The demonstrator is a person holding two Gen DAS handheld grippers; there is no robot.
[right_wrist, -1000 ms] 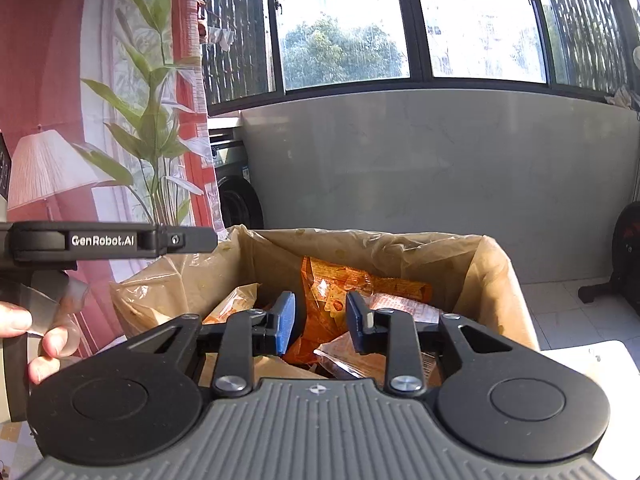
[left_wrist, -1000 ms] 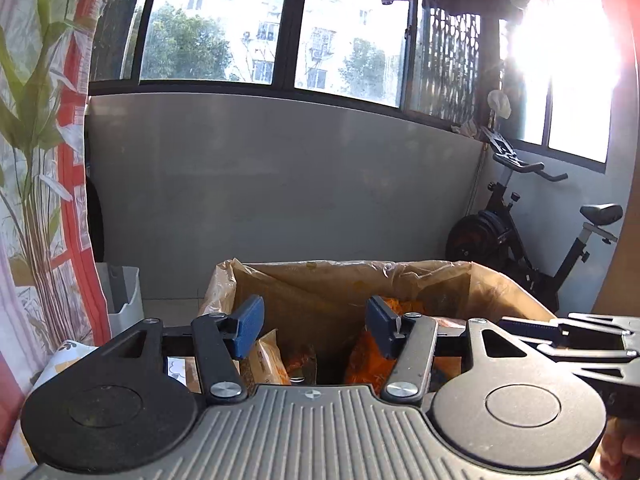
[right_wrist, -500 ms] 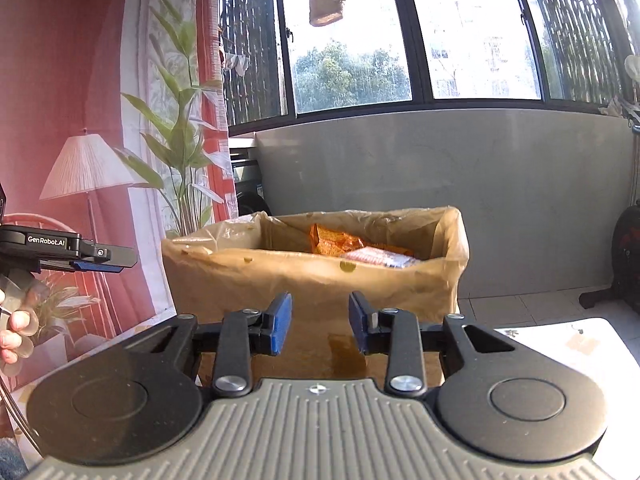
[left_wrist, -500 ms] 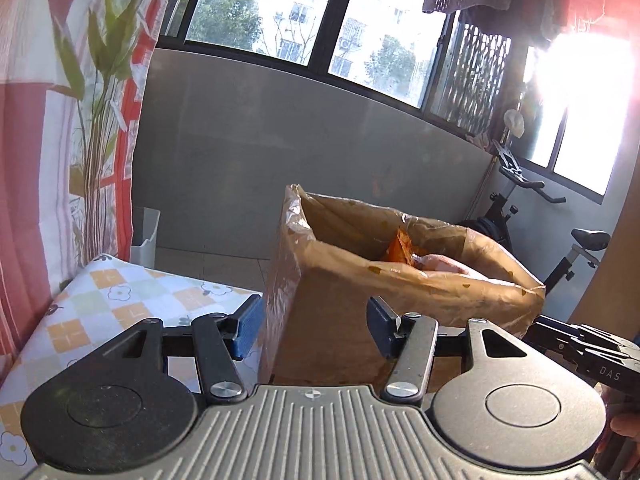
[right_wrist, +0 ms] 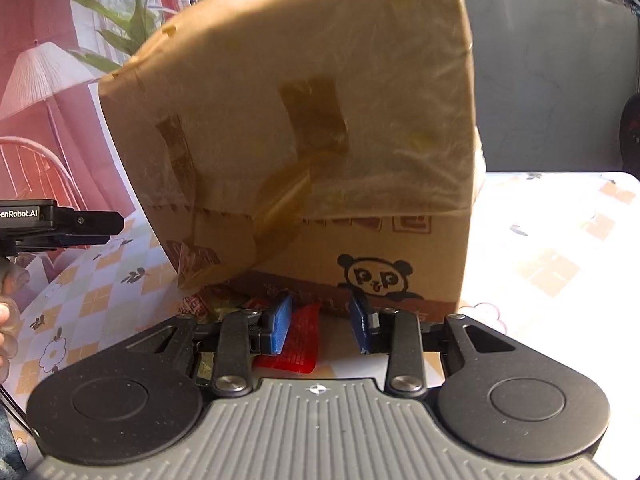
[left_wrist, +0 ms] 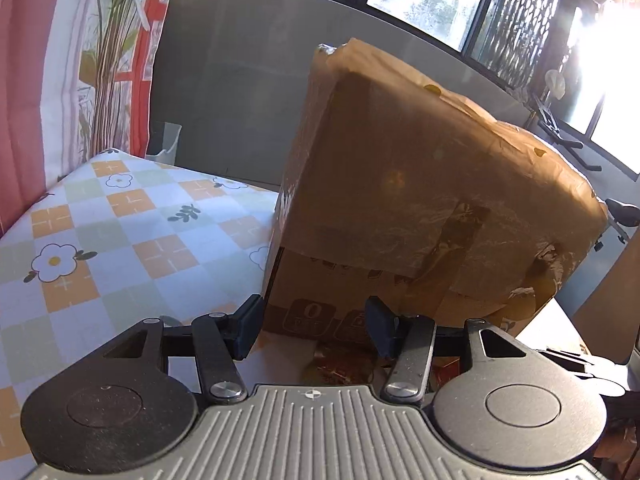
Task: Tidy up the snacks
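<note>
While low before tall brown tape-patched cardboard box [right_wrist: 304, 140]: right hand-held gripper [right_wrist: 320, 326] released over red snack packet [right_wrist: 298, 340]; left hand-held gripper [left_wrist: 312, 328] released, empty. Risk: nudging box, shifting packets.

We saw the cardboard box [right_wrist: 304, 120] upright on the table — flaps folded down its sides, brown tape across them, a panda printed low on its front. Against its base lay snack packets — a red one [right_wrist: 298, 340] nearest.

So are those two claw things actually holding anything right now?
No. The left gripper and right gripper are both open and empty, near the brown cardboard box.
</note>
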